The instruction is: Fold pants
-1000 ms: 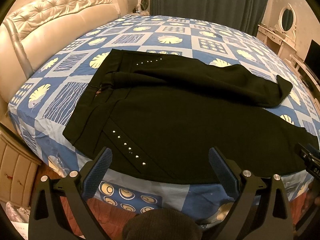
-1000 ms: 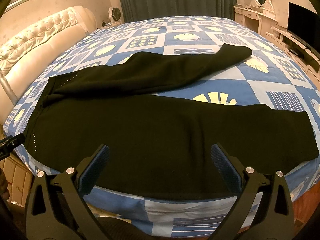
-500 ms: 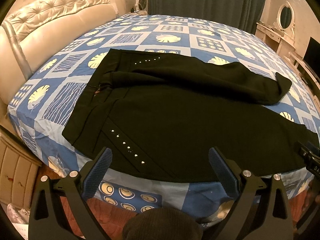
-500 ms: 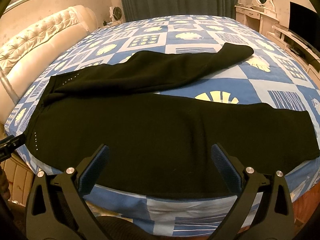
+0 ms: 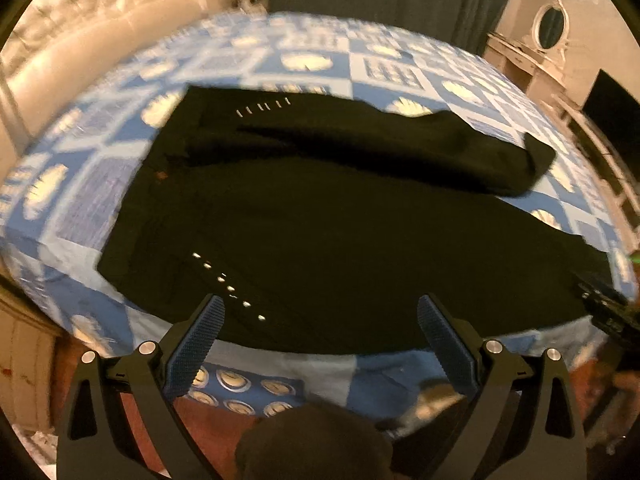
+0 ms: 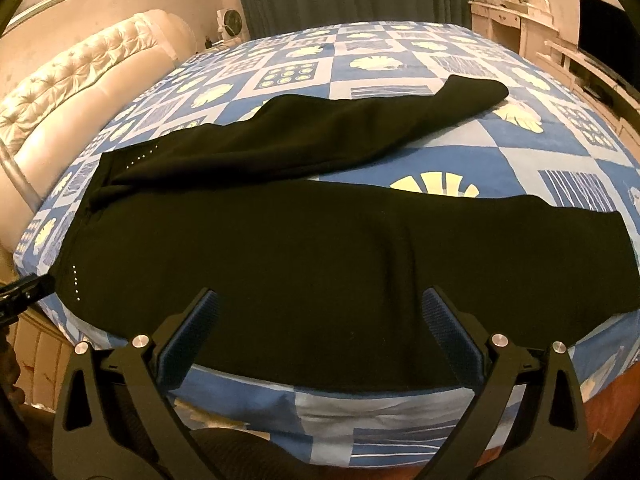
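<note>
Blue patchwork bedding covers the bed (image 6: 460,160), where black pants (image 6: 280,248) lie flat, waist toward the padded headboard (image 6: 80,76), one leg angled away. Left claw (image 5: 318,316) and right claw (image 6: 320,308) both hang spread apart, empty, over the near edge. Left view is motion-blurred; dark fabric hides seams, and the claw bodies cover the bed's front edge
</note>
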The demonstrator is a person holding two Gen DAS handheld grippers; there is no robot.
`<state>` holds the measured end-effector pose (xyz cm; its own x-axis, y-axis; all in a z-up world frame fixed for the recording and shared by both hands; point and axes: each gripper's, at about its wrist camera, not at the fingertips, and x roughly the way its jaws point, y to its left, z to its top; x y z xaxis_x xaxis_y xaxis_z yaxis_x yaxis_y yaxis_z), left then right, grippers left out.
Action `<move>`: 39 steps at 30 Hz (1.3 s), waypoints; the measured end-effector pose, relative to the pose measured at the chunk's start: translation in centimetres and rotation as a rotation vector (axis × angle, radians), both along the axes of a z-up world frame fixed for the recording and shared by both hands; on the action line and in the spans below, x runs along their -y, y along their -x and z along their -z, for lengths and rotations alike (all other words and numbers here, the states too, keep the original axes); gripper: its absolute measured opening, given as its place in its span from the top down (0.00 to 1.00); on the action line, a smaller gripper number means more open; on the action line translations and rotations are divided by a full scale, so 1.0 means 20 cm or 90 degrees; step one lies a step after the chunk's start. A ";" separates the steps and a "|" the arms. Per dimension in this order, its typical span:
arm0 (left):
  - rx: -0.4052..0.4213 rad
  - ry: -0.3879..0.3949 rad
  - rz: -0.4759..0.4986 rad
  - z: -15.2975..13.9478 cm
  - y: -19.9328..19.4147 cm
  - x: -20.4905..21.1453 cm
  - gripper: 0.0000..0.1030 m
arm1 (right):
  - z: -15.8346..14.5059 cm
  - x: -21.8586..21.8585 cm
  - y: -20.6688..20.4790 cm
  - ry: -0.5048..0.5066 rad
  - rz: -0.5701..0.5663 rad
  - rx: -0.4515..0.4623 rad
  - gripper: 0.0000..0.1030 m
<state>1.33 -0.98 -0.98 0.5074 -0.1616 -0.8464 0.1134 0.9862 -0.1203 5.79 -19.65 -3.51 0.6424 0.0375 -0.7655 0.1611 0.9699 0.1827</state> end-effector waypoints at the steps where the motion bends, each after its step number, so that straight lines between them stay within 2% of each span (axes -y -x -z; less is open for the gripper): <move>1: -0.020 0.015 -0.003 0.00 -0.04 -0.04 0.07 | 0.00 0.01 0.00 -0.006 0.002 -0.003 0.02; 4: -0.034 0.094 -0.023 -0.05 -0.18 -0.22 0.07 | 0.00 0.02 -0.01 -0.022 0.004 -0.013 0.02; 7: -0.002 0.119 -0.067 -0.11 -0.39 -0.45 0.07 | 0.01 0.03 -0.02 -0.041 0.003 -0.021 0.02; 10: 0.007 0.116 -0.076 -0.11 -0.69 -0.67 0.07 | 0.00 0.02 -0.04 -0.056 -0.011 -0.023 0.02; 14: -0.014 0.136 -0.074 0.01 -1.09 -0.90 0.07 | -0.02 0.03 -0.09 -0.060 -0.013 -0.015 0.02; 17: -0.052 0.112 -0.110 0.17 -1.36 -1.02 0.07 | -0.03 0.06 -0.13 -0.074 -0.001 -0.012 0.02; 22: -0.086 0.146 -0.067 0.31 -1.58 -1.06 0.07 | 0.00 0.10 -0.26 -0.088 0.001 -0.020 0.02; 25: -0.081 0.132 -0.006 0.32 -1.63 -0.99 0.08 | 0.02 0.11 -0.35 -0.097 -0.006 -0.028 0.02; 26: -0.077 0.121 0.005 0.33 -1.63 -0.97 0.13 | 0.01 0.12 -0.40 -0.103 -0.013 -0.027 0.02; 27: -0.074 0.118 0.030 0.33 -1.64 -0.95 0.54 | 0.01 0.12 -0.43 -0.106 -0.017 -0.025 0.02; 28: -0.093 0.142 0.043 0.35 -1.65 -0.95 0.73 | 0.01 0.12 -0.47 -0.113 -0.024 -0.023 0.02; 31: -0.114 0.183 0.032 0.36 -1.66 -0.97 0.82 | -0.01 0.10 -0.66 -0.159 -0.098 -0.033 0.02; 33: -0.107 0.171 0.039 0.35 -1.65 -0.95 0.86 | -0.04 0.08 -0.83 -0.152 -0.162 -0.028 0.02; 36: -0.103 0.149 0.046 0.35 -1.64 -0.92 0.90 | -0.06 0.01 -1.13 -0.091 -0.262 -0.038 0.02; 39: -0.109 0.145 0.042 0.35 -1.66 -0.91 0.90 | -0.05 -0.04 -1.43 -0.004 -0.328 -0.064 0.02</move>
